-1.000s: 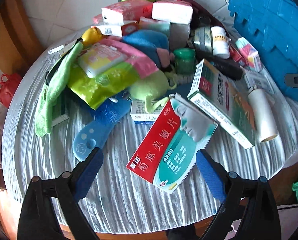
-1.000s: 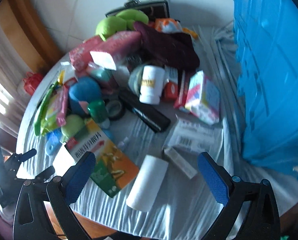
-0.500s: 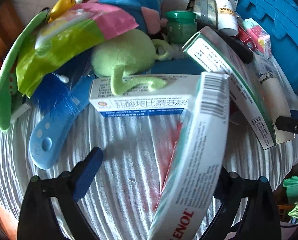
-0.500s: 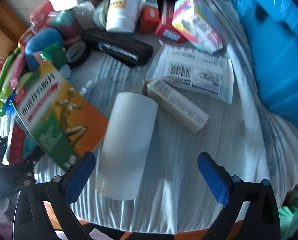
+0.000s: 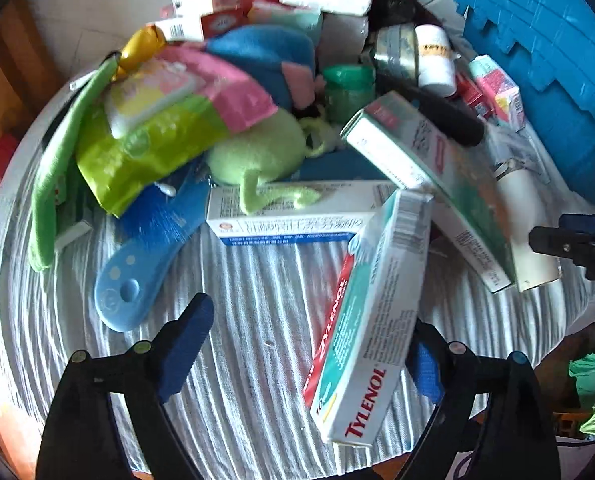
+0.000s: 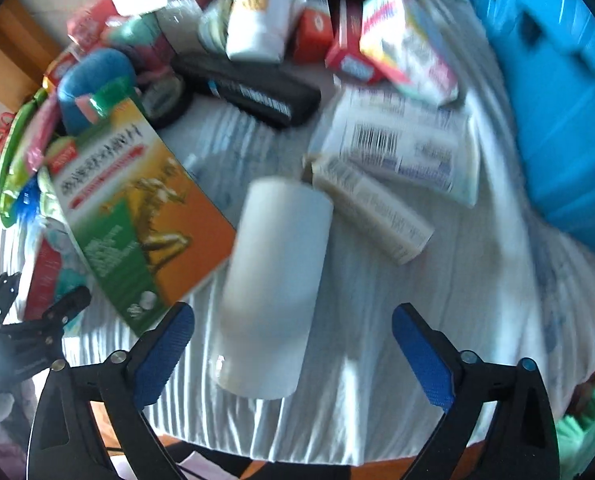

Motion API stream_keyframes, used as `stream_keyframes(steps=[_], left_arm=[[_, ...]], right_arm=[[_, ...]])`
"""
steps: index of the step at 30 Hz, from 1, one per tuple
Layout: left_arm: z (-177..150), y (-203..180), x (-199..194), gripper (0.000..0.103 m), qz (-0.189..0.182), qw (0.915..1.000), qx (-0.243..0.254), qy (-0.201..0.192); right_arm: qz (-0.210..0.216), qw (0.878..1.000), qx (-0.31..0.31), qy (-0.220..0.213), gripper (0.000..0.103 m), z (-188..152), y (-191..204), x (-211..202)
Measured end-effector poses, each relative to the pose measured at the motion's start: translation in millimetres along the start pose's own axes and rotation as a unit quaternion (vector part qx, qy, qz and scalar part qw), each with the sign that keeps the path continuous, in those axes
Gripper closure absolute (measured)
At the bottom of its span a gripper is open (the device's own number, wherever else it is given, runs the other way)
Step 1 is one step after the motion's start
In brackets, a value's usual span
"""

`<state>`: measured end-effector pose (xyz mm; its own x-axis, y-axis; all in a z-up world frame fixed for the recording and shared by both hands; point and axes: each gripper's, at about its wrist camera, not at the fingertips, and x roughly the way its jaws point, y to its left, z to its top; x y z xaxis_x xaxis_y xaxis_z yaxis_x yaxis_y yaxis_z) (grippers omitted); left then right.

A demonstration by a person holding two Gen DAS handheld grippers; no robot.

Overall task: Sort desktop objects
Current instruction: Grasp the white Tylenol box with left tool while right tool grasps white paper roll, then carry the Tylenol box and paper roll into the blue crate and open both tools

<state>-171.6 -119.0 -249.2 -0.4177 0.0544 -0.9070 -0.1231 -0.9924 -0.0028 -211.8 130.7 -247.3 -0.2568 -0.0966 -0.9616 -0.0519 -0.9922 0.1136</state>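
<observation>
A red and teal Tylenol box point(image 5: 373, 320) stands tipped on its long edge on the striped cloth point(image 5: 257, 360). It leans against the right finger of my left gripper point(image 5: 305, 332). The left finger point(image 5: 185, 340) is well clear of it, and the jaws are closing. In the right wrist view a white roll point(image 6: 273, 280) lies on the cloth between the blue pads of my right gripper point(image 6: 291, 316). Those jaws are closing too, with a gap on both sides of the roll.
A green and orange box point(image 6: 137, 216) lies just left of the roll, a slim box point(image 6: 373, 208) and a barcoded packet point(image 6: 401, 148) beyond it. A blue bin point(image 6: 557, 80) fills the right. A blue brush point(image 5: 149, 256), green plush point(image 5: 257, 156) and wipes pack point(image 5: 157, 120) crowd the left.
The Tylenol box lay flat a second ago and now stands tipped on its edge against my left gripper's right finger. My right gripper has come down over the white roll and its jaws have narrowed.
</observation>
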Motion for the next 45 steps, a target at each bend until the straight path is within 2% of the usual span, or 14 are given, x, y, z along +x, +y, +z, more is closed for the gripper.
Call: stream_keyframes(steps=[3,4,5,6,7,8,10,11,15,23,29,33,38,45], left_arm=[[5.0,-5.2,0.8,0.016,-0.007,0.9999,0.009,0.002],[2.0,-5.7,6.1,0.029,-0.009,0.9998,0.010,0.013],[0.8,-8.1,11.4,0.048,-0.016,0.9995,0.008,0.026],[-1.5,-9.8,16.0,0.056,-0.022,0.9991,0.004,0.037],[-2.2,-10.8,20.4,0.069,-0.025,0.9987,0.003,0.045],[-4.4,-12.6,22.6,0.077,-0.025,0.9984,0.005,0.050],[-8.4,-13.6,20.7,0.081,-0.030,0.9984,0.006,0.049],[-8.7,-12.6,16.1,0.083,-0.029,0.9987,0.006,0.041],[-4.9,-3.3,-11.5,0.084,-0.012,0.9999,0.003,0.001],[18.7,10.7,-55.3,0.084,0.005,0.9977,-0.008,-0.067],[57.6,-10.5,-73.6,0.084,0.005,0.9934,-0.001,-0.114],[83.0,-29.1,-103.7,0.084,0.002,0.9872,0.012,-0.159],[125.3,-69.7,-141.6,0.084,-0.015,0.9757,0.037,-0.215],[191.5,-156.4,-187.3,0.084,-0.051,0.9551,0.091,-0.277]], right_arm=[[0.004,1.000,0.008,0.005,0.014,2.9,-3.0,-1.2],[0.003,1.000,0.010,0.009,0.017,2.9,-3.6,0.5],[0.004,1.000,0.010,0.013,0.026,2.8,-3.8,2.6],[0.011,1.000,0.012,0.019,0.033,2.1,-4.1,5.1],[0.016,1.000,0.013,0.023,0.035,1.6,-4.1,7.4],[0.019,0.999,0.012,0.027,0.039,1.2,-3.4,10.1],[0.029,0.999,0.011,0.031,0.046,0.5,-2.3,15.1],[0.038,0.999,0.013,0.033,0.054,-0.2,-2.4,16.4],[0.028,1.000,-0.004,0.014,0.055,-4.1,-0.1,4.5],[0.049,0.997,-0.020,-0.064,0.058,1.8,5.8,-53.9],[0.058,0.990,-0.042,-0.120,0.058,21.2,16.5,-82.0],[0.068,0.980,-0.060,-0.180,0.058,28.0,13.0,-124.5],[0.064,0.962,-0.076,-0.255,0.058,52.7,3.5,-190.7],[0.016,0.936,-0.058,-0.346,0.058,86.4,-60.0,-282.7]])
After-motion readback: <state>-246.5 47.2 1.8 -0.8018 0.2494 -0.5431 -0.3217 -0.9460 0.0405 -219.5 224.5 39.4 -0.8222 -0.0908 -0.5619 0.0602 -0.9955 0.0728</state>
